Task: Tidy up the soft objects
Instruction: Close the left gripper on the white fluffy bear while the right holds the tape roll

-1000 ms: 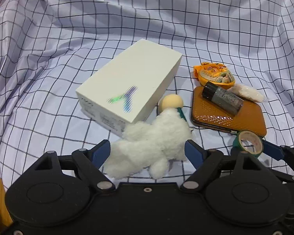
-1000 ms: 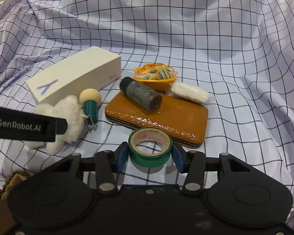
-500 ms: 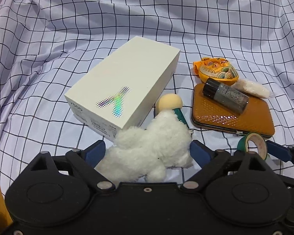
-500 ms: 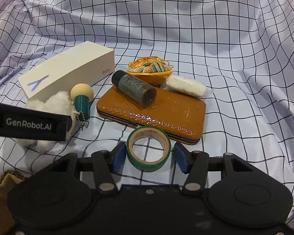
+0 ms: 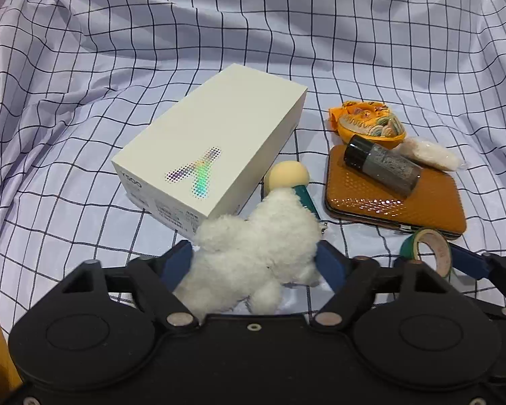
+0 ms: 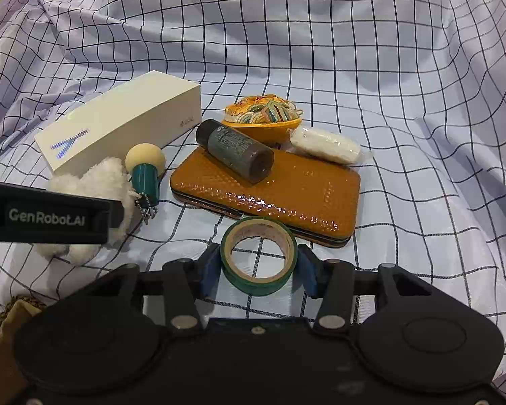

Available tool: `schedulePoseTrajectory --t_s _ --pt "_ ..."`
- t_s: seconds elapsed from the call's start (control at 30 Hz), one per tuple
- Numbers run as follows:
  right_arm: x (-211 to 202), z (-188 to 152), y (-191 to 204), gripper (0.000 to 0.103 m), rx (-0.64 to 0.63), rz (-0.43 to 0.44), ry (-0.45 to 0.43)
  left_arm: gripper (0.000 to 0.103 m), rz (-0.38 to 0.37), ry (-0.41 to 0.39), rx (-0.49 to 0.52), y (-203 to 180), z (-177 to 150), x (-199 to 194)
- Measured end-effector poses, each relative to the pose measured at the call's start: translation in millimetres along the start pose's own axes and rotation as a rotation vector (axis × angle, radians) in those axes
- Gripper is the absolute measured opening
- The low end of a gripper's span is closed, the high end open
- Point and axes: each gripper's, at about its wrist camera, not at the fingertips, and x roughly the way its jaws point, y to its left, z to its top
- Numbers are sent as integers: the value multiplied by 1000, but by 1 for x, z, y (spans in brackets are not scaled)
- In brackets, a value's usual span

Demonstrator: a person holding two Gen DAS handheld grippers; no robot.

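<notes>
Your left tongs (image 5: 254,263) are closing on the white plush toy (image 5: 253,253) at lower centre, pads touching it, while your right tongs (image 6: 259,266) pinch the green tape roll (image 6: 259,256).

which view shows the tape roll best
The right wrist view: the tape roll sits whole and central between that gripper's pads. The left wrist view catches only part of it at the lower right, half hidden behind gripper parts.
</notes>
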Motion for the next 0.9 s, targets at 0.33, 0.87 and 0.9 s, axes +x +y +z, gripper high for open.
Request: schedulePoseTrajectory --t_s 0.33,0.87,0.9 --pt "-3 -2 1 48 7 10 3 69 -25 -29 44 2 -5 -18" --pt "0 -2 0 48 19 18 11 86 9 0 200 -8 -3 9" --pt "0 -2 0 48 19 19 12 86 8 6 196 -8 -3 10"
